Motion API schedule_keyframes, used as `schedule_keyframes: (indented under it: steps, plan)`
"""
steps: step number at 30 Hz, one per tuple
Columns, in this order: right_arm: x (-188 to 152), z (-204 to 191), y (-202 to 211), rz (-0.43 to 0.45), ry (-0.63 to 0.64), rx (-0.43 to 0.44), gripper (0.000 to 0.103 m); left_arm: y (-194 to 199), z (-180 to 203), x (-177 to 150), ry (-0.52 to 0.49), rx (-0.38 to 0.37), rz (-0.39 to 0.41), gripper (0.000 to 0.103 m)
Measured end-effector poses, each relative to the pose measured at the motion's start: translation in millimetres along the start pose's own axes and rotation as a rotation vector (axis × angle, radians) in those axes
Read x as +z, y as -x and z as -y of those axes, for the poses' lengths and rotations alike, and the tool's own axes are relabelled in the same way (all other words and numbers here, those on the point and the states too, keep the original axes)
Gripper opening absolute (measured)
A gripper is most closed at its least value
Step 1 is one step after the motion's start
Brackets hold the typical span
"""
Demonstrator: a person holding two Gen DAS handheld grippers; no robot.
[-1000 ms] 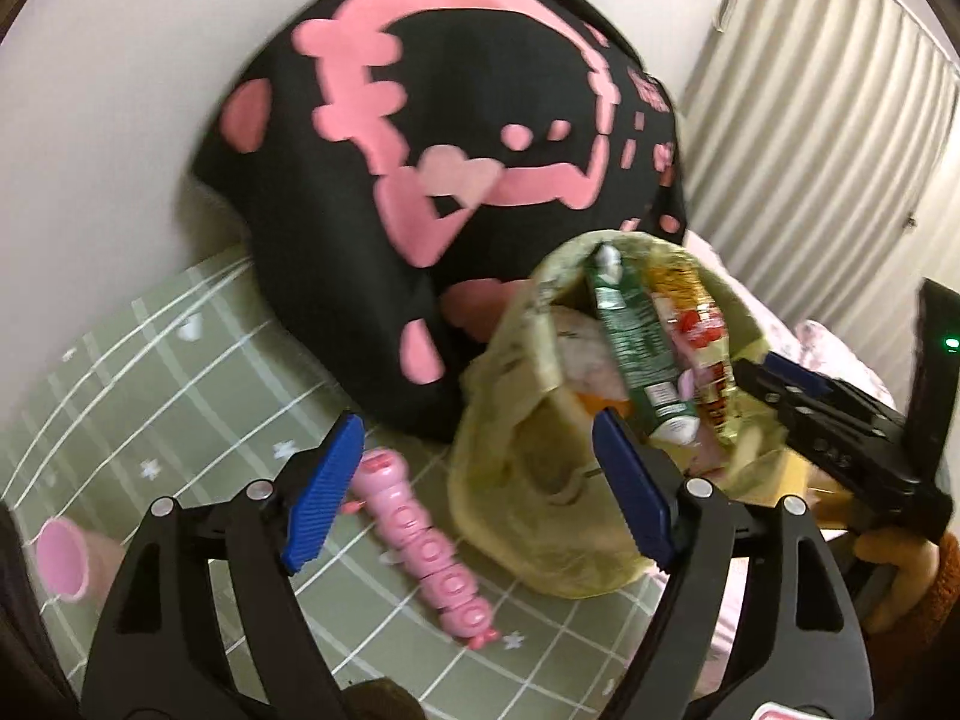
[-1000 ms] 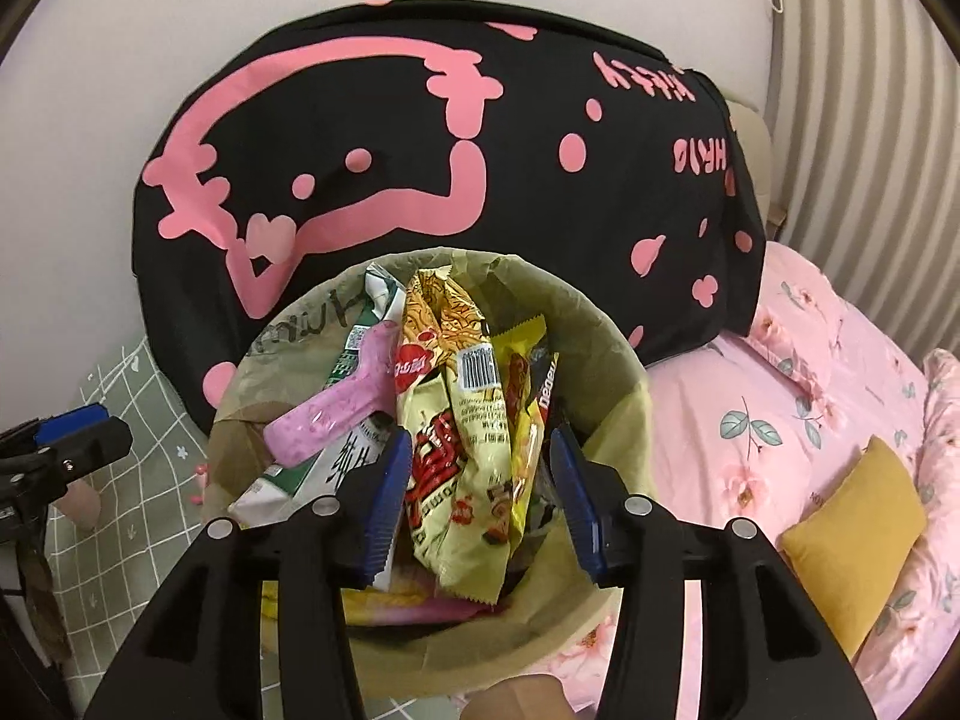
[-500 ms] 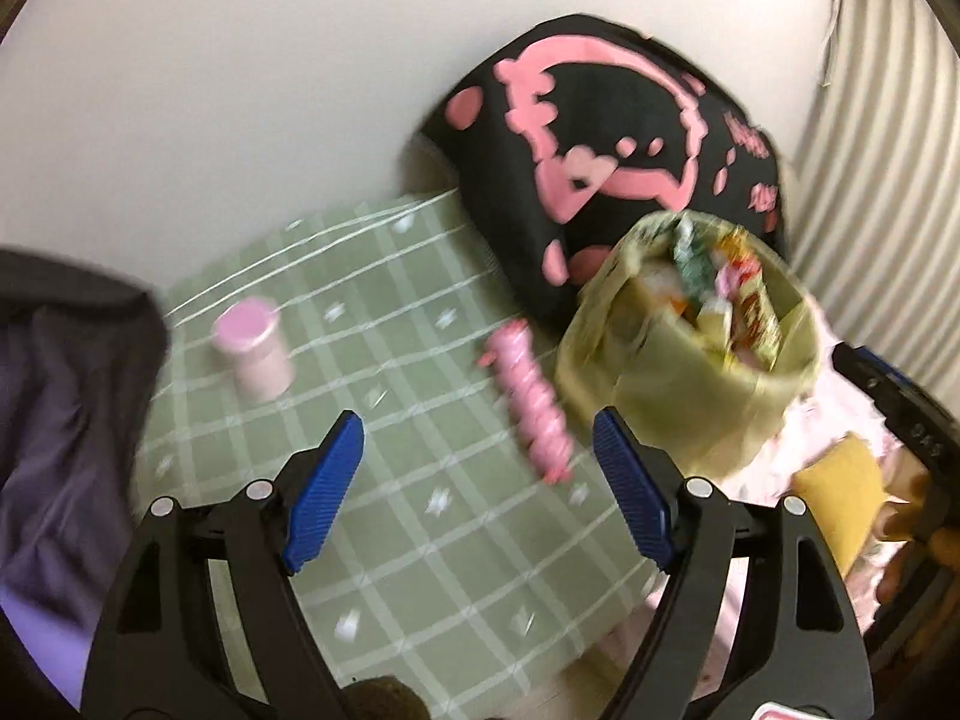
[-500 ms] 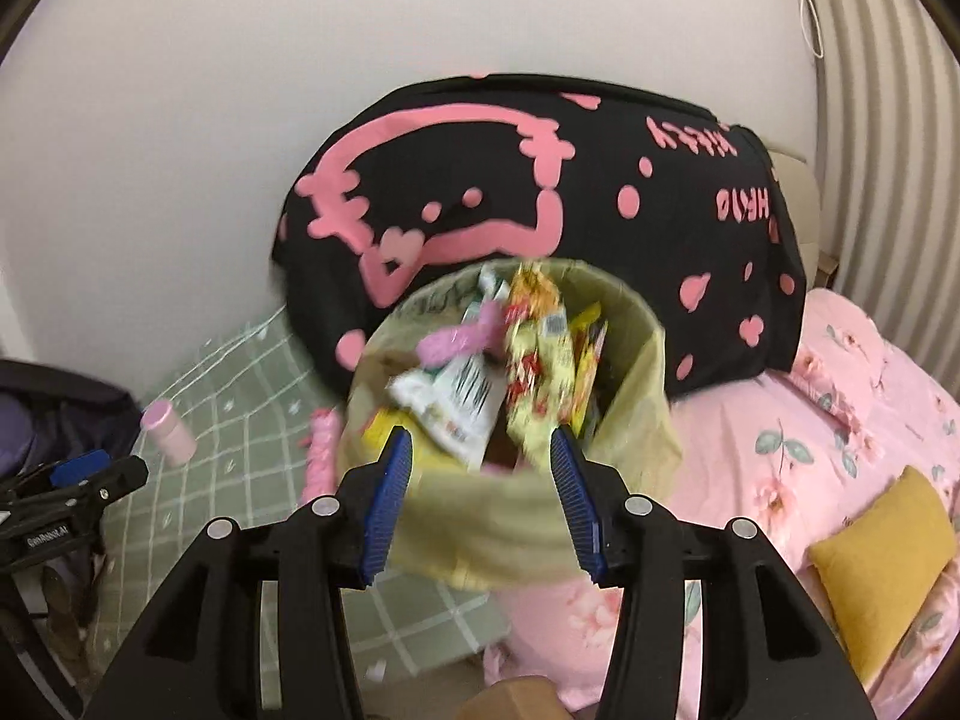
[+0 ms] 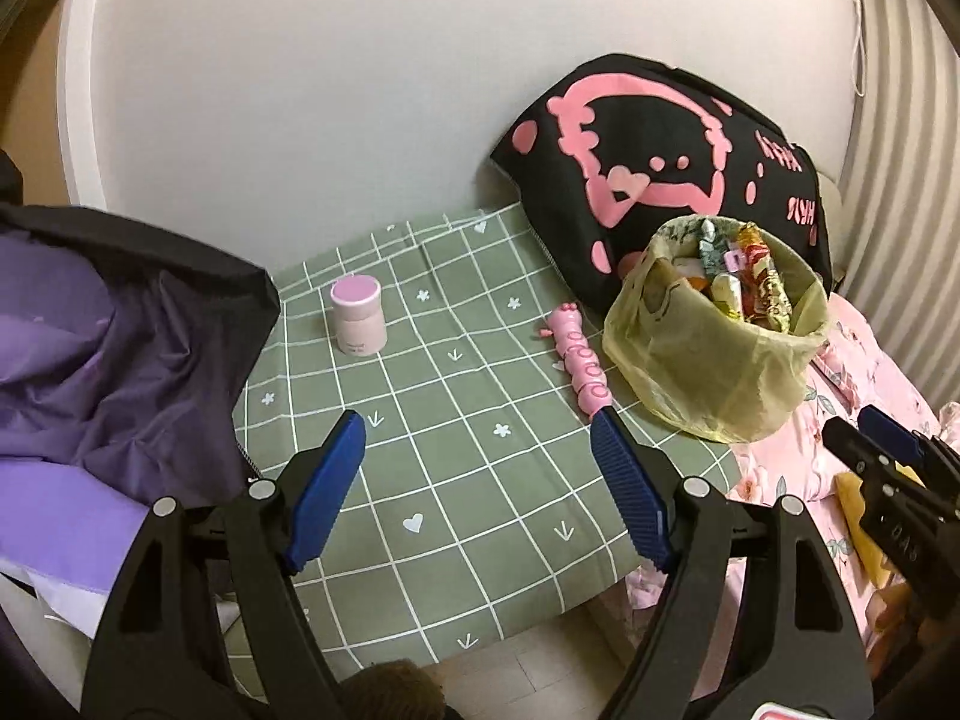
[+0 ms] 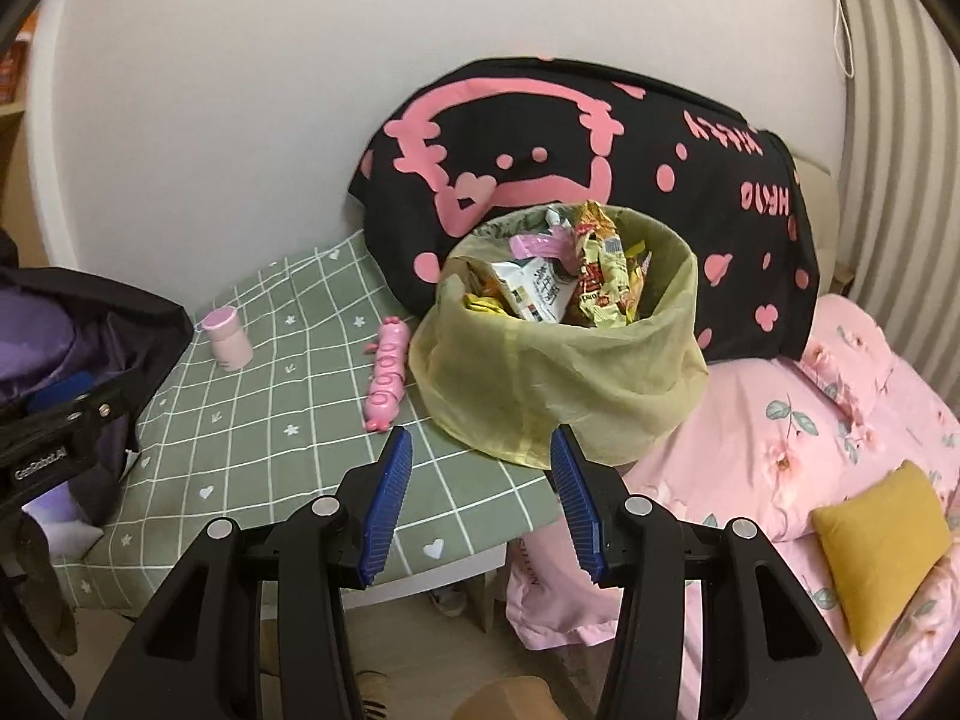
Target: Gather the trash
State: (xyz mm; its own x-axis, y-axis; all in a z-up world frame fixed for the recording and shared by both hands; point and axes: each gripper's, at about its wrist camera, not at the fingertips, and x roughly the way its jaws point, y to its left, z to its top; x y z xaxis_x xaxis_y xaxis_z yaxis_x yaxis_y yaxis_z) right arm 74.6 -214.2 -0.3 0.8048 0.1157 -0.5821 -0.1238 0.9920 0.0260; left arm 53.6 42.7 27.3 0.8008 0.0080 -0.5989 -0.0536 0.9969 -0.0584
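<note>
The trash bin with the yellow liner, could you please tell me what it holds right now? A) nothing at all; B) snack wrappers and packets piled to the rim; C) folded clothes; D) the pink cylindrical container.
B: the trash bin is crammed with snack wrappers that stick up past its rim, while the pink cylindrical container stands apart on the green checked cloth.

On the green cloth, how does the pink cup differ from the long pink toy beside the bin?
The pink cup stands upright; the long pink toy lies flat. The cup is a short, smooth cylinder with a darker pink lid; the toy is a long, segmented strip with loop markings. The cup stands alone out on the green checked cloth; the toy lies close beside the lined bin. Both are pink, and neither is held.
</note>
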Motion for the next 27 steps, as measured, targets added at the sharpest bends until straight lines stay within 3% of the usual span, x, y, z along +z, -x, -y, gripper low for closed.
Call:
schedule_keyframes:
  steps: [9,27]
  plan:
    - [1,-10,14,0.036,0.001,-0.005,0.045,7,10,-4,-0.024,-0.055,0.014,0.073]
    - [3,-11,16,0.046,0.000,-0.005,0.045,8,11,-8,-0.030,-0.031,0.018,0.073]
